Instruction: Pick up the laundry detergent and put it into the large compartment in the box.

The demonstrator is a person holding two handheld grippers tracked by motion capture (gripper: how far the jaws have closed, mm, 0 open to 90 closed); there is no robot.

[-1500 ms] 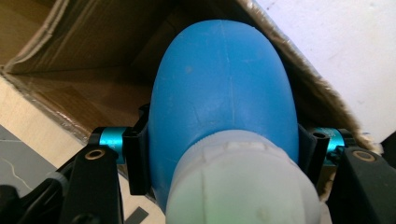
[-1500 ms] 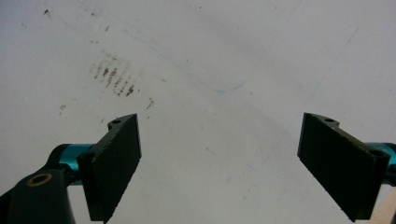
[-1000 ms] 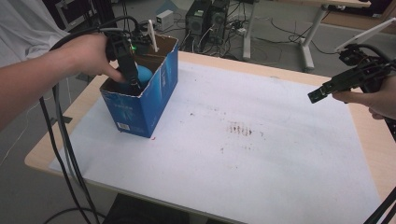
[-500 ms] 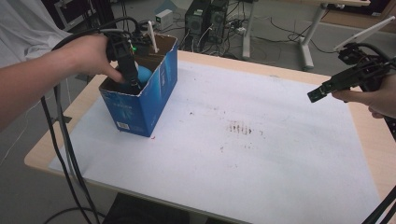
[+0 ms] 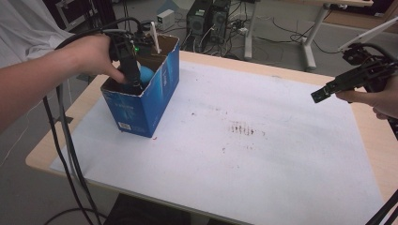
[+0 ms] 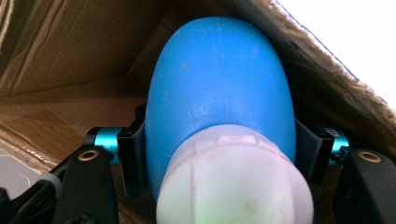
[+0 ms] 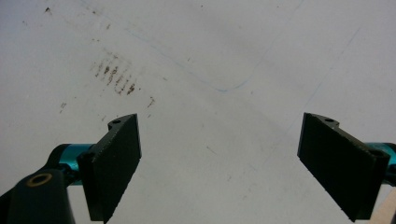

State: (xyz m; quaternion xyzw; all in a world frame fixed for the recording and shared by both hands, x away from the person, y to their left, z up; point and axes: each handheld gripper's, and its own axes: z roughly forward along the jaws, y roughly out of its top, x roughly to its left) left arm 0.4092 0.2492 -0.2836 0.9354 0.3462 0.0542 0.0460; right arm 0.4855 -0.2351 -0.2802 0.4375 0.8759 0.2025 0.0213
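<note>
A blue cardboard box (image 5: 141, 108) stands open-topped at the table's far left. My left gripper (image 5: 133, 86) reaches down into it. Between its jaws sits a blue bottle (image 6: 219, 79) with a white cap (image 6: 233, 182), a patch of the bottle (image 5: 145, 73) showing over the box rim. The left gripper (image 6: 219, 154) has just been opening its jaws slightly, while both pads still touch the bottle's sides. My right gripper (image 5: 321, 96) hovers at the far right above the white table cover (image 7: 224, 56); in its own view the right gripper (image 7: 238, 163) stands open with nothing between the jaws.
A white stick (image 5: 155, 37) pokes out of the box's far corner. The white cover (image 5: 263, 164) has small brown stains (image 5: 241, 128) near its middle. Cables hang off the table's left edge (image 5: 61, 140). Computers and desk legs stand on the floor beyond.
</note>
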